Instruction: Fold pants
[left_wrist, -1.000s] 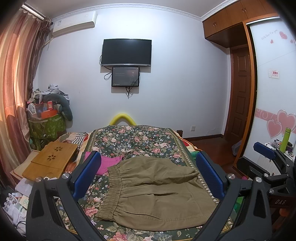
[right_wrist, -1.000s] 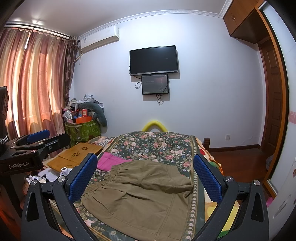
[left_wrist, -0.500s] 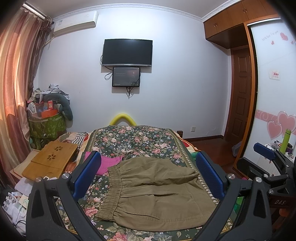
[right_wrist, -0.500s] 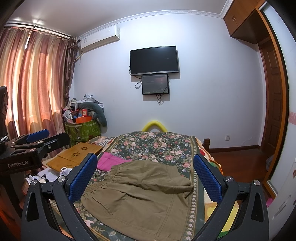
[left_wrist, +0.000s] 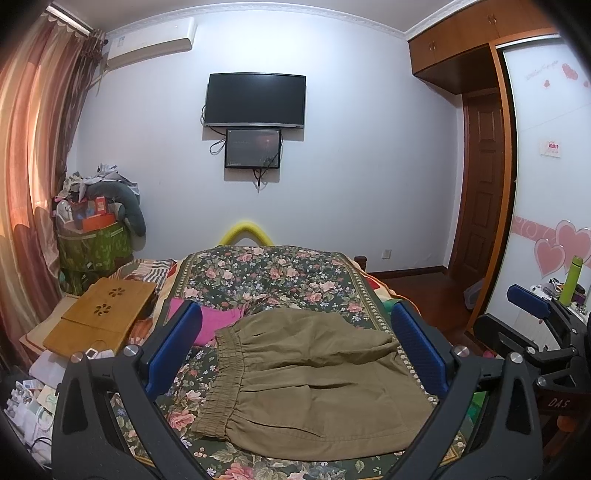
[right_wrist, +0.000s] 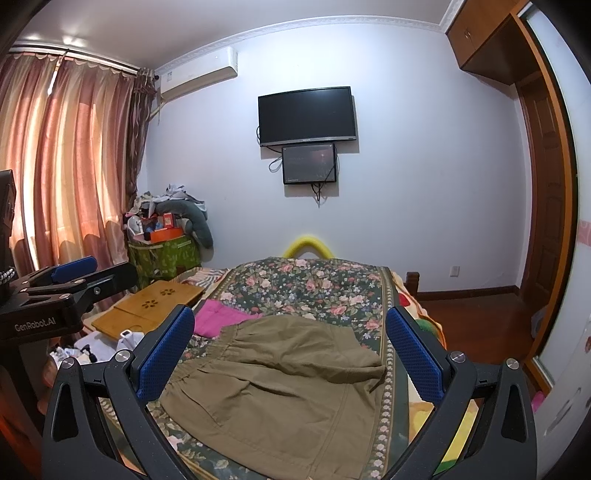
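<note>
Olive-khaki pants (left_wrist: 314, 380) lie folded on the floral bedspread (left_wrist: 266, 273), elastic waistband to the left; they also show in the right wrist view (right_wrist: 280, 384). My left gripper (left_wrist: 295, 350) is open, held above the near end of the bed with the pants between and beyond its blue pads (left_wrist: 173, 350). My right gripper (right_wrist: 288, 354) is open and empty too, above the pants. Each gripper shows in the other's view: the right one at the right edge (left_wrist: 532, 332), the left one at the left edge (right_wrist: 62, 291).
A pink cloth (left_wrist: 214, 325) lies by the waistband. A wooden lap tray (left_wrist: 103, 317) rests left of the bed, with clutter and a green bin (left_wrist: 94, 247) behind. A TV (left_wrist: 255, 99) hangs on the far wall. A wardrobe and door (left_wrist: 484, 206) stand right.
</note>
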